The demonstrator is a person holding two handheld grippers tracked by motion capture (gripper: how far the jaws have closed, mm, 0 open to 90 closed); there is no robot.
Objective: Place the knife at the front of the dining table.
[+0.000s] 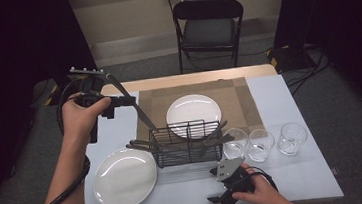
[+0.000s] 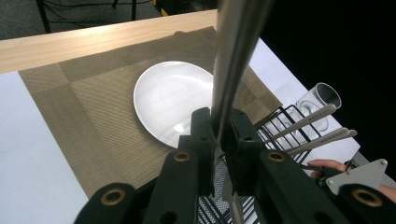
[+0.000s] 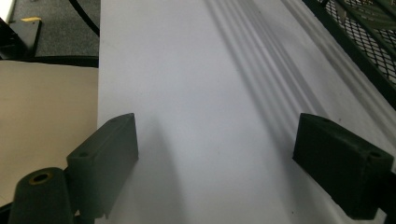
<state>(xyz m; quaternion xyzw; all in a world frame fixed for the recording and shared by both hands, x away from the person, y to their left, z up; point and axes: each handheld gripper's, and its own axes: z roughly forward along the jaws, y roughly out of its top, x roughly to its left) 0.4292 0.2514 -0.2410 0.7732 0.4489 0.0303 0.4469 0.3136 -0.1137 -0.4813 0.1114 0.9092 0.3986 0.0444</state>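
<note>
Holding a table knife (image 1: 129,101) at upper left of the high view: left hand-held gripper (image 1: 118,102) clamped on it, blade slanting down and right toward the wire basket (image 1: 187,144) at frame centre. Confirmed in left gripper view: jaws pinched tight on the flat steel, knife (image 2: 233,56) running up out of the top edge, small plate (image 2: 168,100) on the woven placemat (image 2: 79,112) behind.

Lower left of the high view: large white plate (image 1: 125,177) on the table (image 1: 306,170), just beside the basket. Centre: basket with more cutlery handles (image 1: 217,136) sticking out at both ends. Right of centre: three clear glasses (image 1: 264,143) in a row.

Lower right: right hand-held gripper (image 1: 227,190) resting low near the table's front edge; in right gripper view jaws spread wide, nothing between, bare table surface (image 3: 196,93) ahead.

Handling judgement: knife stiff, light, polished, so likely slippery and prone to pivoting in a two-pad grip. Best taken across the flat faces, near the balance point, not on the edges. Swinging tip a risk near glasses and plate.
</note>
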